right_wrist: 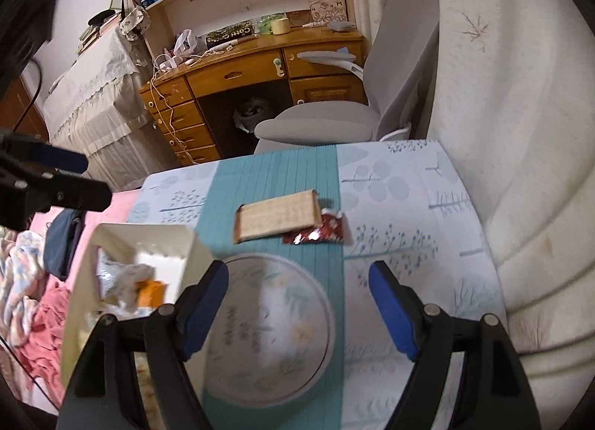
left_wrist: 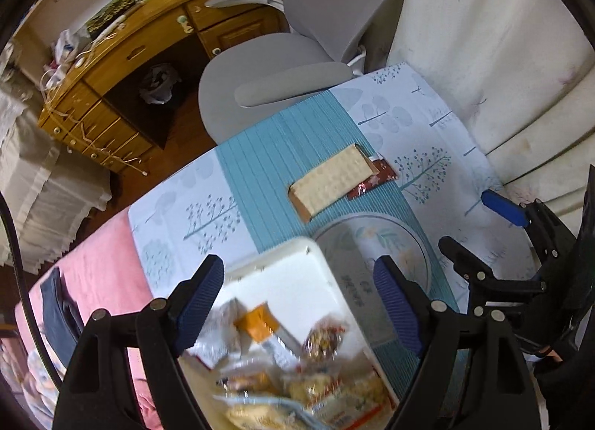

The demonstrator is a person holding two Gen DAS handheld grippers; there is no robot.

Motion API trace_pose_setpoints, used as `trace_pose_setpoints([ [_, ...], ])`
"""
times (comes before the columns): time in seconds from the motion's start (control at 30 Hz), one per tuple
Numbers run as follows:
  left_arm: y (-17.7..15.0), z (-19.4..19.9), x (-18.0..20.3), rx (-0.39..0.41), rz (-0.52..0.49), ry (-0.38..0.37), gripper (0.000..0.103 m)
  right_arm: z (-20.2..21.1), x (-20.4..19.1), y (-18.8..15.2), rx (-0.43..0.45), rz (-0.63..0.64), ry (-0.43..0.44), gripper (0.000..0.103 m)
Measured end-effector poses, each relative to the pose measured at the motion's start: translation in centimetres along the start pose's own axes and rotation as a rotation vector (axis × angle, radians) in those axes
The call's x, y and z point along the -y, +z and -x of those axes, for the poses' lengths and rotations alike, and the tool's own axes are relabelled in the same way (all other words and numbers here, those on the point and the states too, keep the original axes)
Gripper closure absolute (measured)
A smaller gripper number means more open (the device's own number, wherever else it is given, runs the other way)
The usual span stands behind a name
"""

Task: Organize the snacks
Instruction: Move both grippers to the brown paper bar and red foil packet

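A white bin (left_wrist: 297, 277) full of wrapped snacks (left_wrist: 297, 374) sits at the table's near left; in the right wrist view the bin (right_wrist: 148, 240) is left of my fingers. My left gripper (left_wrist: 301, 299) is open and empty above the bin. My right gripper (right_wrist: 299, 303) is open and empty above a round floral plate (right_wrist: 267, 326), which also shows in the left wrist view (left_wrist: 372, 244). Beyond the plate lie a tan cracker pack (right_wrist: 277, 215) and a red wrapper (right_wrist: 316, 231), also seen in the left wrist view as pack (left_wrist: 331, 180) and wrapper (left_wrist: 375, 180).
The table has a teal runner (right_wrist: 275, 173) over a tree-print cloth (right_wrist: 409, 207). A grey chair (right_wrist: 327, 125) and a wooden desk (right_wrist: 241, 69) stand beyond it. A white curtain (right_wrist: 502, 132) hangs at the right. Pink bedding (right_wrist: 41, 303) lies at the left.
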State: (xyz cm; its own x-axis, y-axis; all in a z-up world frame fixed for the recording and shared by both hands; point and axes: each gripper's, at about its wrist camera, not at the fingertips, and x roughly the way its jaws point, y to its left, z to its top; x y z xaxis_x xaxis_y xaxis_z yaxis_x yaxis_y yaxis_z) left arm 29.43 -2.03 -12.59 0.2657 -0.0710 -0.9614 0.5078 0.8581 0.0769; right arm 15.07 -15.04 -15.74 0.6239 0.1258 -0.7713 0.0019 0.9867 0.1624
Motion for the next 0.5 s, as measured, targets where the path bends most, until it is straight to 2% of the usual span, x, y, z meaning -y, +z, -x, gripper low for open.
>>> trace_pose_setpoints([
  [0.27,4.1,-7.1,1.2,-0.111,-0.051,0.027,0.021,-5.0,1.0,0.0,0.111,0.075,-0.046,0.025],
  [0.5,6.2,-12.8,2.5,-0.18,-0.099,0.008,0.021,-9.5,1.3,-0.6,0.08,0.105,-0.054,0.024],
])
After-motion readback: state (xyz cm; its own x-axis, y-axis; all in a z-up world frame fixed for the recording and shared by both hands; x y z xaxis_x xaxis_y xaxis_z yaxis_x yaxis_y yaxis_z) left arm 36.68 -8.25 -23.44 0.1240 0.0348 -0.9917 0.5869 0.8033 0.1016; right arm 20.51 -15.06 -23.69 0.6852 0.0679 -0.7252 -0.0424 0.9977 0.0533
